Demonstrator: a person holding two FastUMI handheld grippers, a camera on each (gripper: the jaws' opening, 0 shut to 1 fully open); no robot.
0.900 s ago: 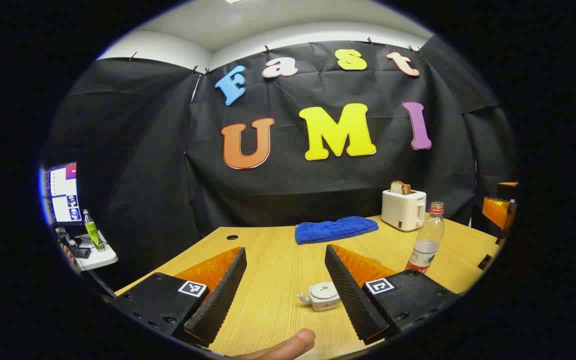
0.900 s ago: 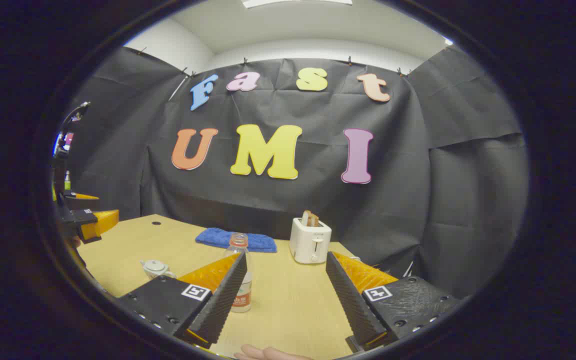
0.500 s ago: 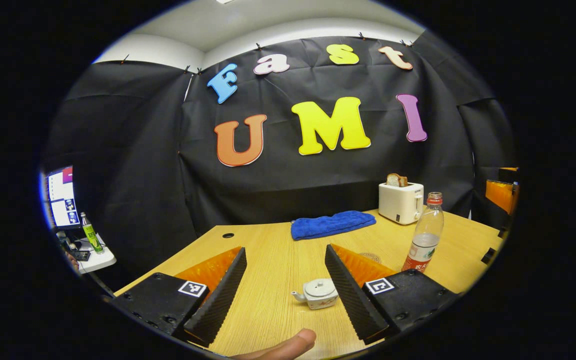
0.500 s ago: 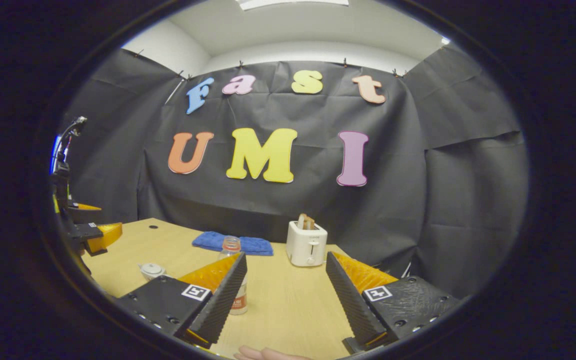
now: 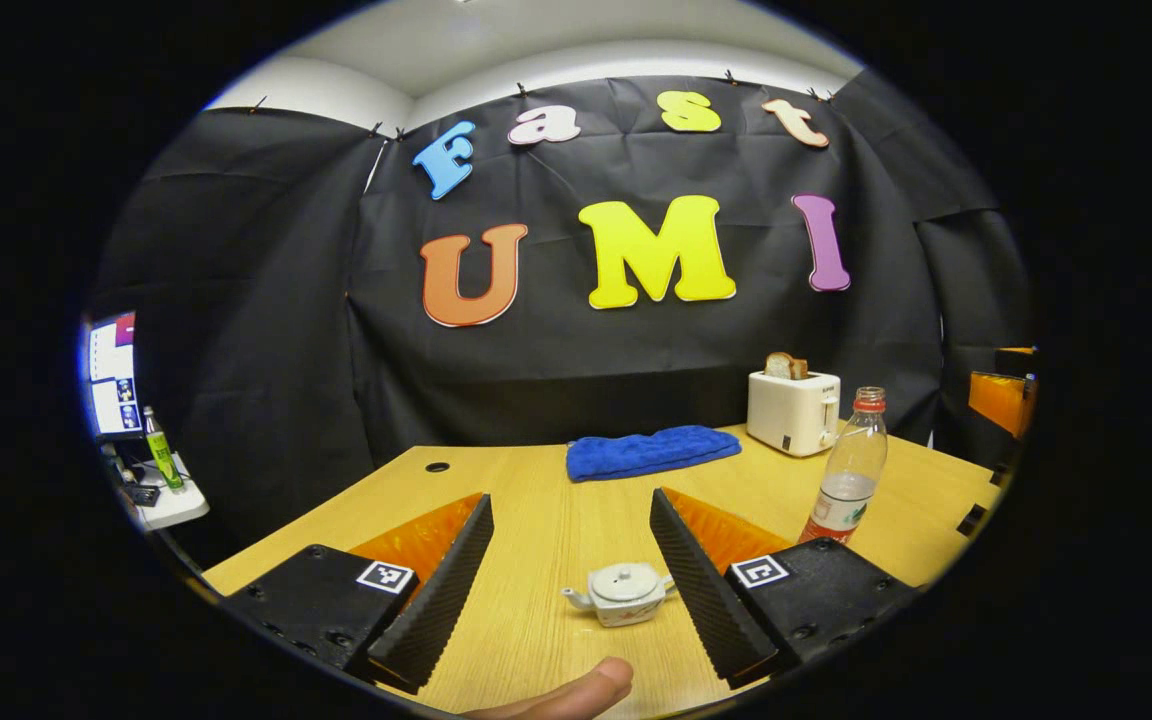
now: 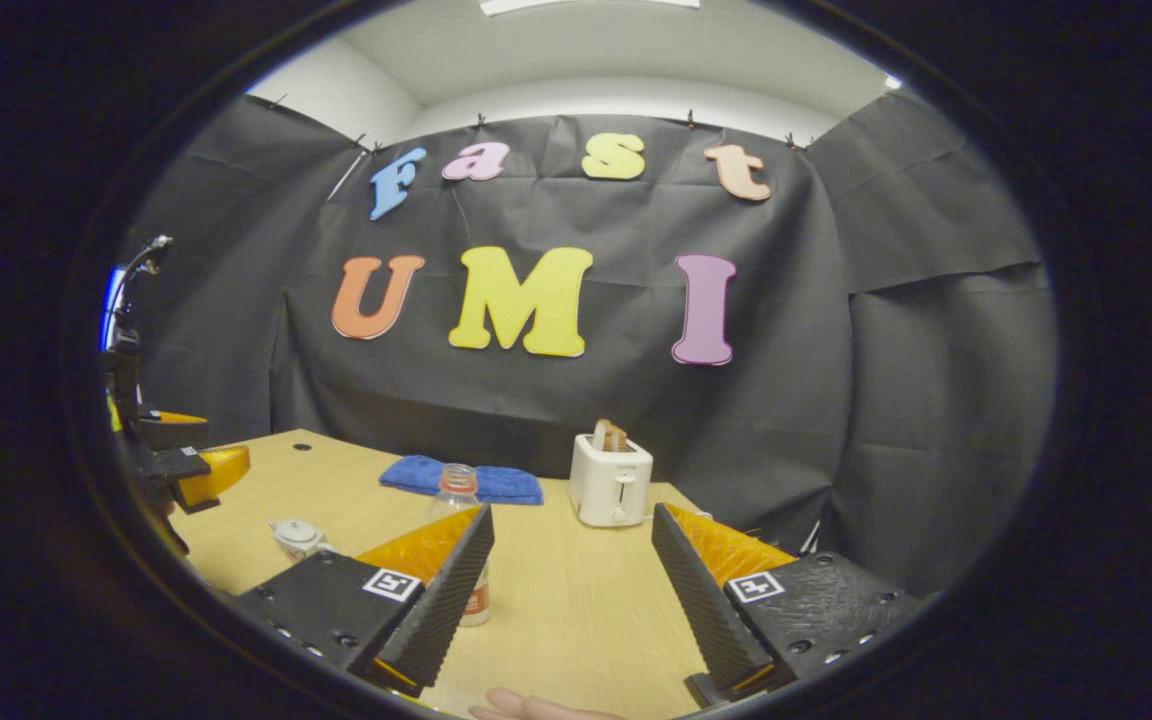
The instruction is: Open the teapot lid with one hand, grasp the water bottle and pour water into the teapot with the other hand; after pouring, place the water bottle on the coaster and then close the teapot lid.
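Both grippers hung wide and empty: the teapot [image 5: 622, 592] sat between the left gripper [image 5: 570, 580] fingers, the water bottle [image 6: 466, 560] behind the right gripper [image 6: 572, 590] finger.

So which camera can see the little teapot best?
The left gripper view. The teapot sits whole between that tool's fingers, with spout, lid and knob all plain. In the right gripper view the teapot is small, near the left edge, and partly hidden behind a finger.

Left gripper [image 5: 571, 575] low in the left gripper view, fingers spread wide with nothing between, a fingertip [image 5: 576, 692] at bottom centre, right gripper [image 6: 571, 590] likewise spread wide, low in the right gripper view
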